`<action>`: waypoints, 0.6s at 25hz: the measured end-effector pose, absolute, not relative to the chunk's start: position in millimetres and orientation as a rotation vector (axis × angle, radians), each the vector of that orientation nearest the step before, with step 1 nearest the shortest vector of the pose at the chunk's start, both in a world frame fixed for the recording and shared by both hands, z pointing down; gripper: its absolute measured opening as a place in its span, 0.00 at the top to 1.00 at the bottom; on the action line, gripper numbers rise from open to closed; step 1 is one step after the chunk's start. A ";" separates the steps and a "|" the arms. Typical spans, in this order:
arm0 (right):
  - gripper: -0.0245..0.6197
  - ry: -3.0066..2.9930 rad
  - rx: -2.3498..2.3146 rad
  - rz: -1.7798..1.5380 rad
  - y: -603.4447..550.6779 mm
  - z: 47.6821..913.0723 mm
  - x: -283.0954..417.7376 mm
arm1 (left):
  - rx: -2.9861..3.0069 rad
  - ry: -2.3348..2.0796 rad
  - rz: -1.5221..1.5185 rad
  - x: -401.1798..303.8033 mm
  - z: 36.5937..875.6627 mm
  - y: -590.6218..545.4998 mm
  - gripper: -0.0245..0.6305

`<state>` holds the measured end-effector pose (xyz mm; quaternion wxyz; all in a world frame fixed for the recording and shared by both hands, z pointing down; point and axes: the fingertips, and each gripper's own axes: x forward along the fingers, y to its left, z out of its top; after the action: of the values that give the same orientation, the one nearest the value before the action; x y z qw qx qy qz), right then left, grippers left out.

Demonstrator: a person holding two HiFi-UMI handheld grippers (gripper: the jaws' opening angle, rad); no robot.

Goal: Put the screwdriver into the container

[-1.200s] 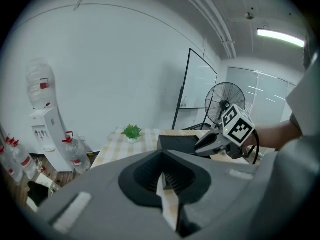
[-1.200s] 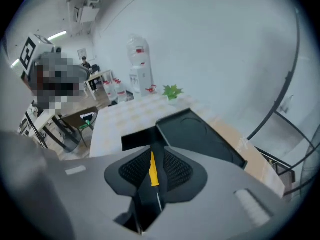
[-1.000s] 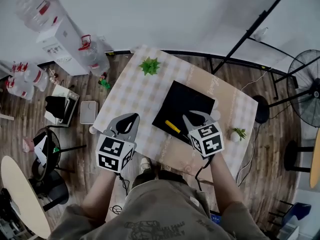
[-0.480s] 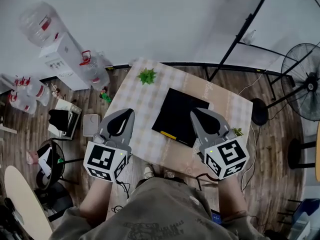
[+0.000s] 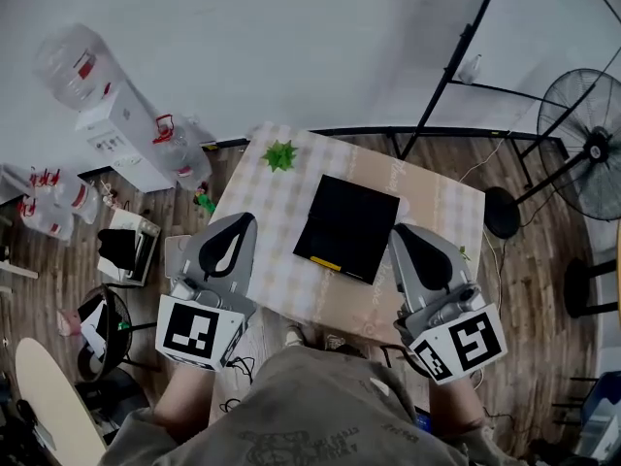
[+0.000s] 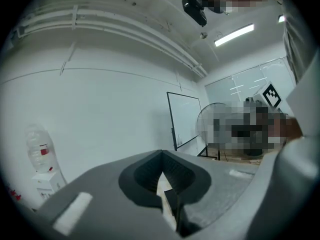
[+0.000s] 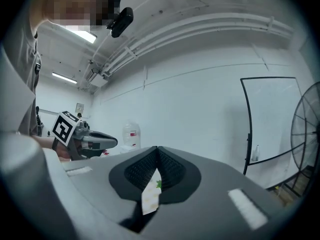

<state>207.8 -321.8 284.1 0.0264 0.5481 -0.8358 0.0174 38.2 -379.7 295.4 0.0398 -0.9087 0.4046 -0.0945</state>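
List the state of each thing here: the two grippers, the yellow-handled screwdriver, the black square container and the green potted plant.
Left gripper: shut, empty.
Right gripper: shut, empty.
Yellow-handled screwdriver: lying flat on the black square container, by its near edge, not held.
Black square container: flat on the checked table, holding only the screwdriver.
Green potted plant: upright, near the table's far left corner.

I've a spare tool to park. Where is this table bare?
Checked cloth lies bare left of the black container, between the green plant and the left gripper. A tan strip lies bare right of the container. Crowded: the container's near-left edge, where the screwdriver lies.
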 end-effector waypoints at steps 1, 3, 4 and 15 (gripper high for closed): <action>0.92 -2.583 1.705 0.059 -318.1 283.7 210.1 | -2.789 1.237 -0.278 38.7 293.7 -377.0 0.96; 0.92 -2.583 1.716 0.079 -311.7 285.0 213.9 | -2.802 1.227 -0.270 40.5 293.2 -371.5 0.96; 0.92 -2.581 1.719 0.092 -308.7 286.7 215.5 | -2.809 1.222 -0.270 41.7 293.9 -368.9 0.96; 0.92 -2.523 1.722 0.266 -294.7 326.0 224.0 | -2.892 1.196 -0.348 53.4 322.7 -356.8 0.96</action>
<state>224.0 -294.7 326.0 0.0377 0.5612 -0.8223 0.0867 53.4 -356.8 322.7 -0.0037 -0.9184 0.3799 -0.1104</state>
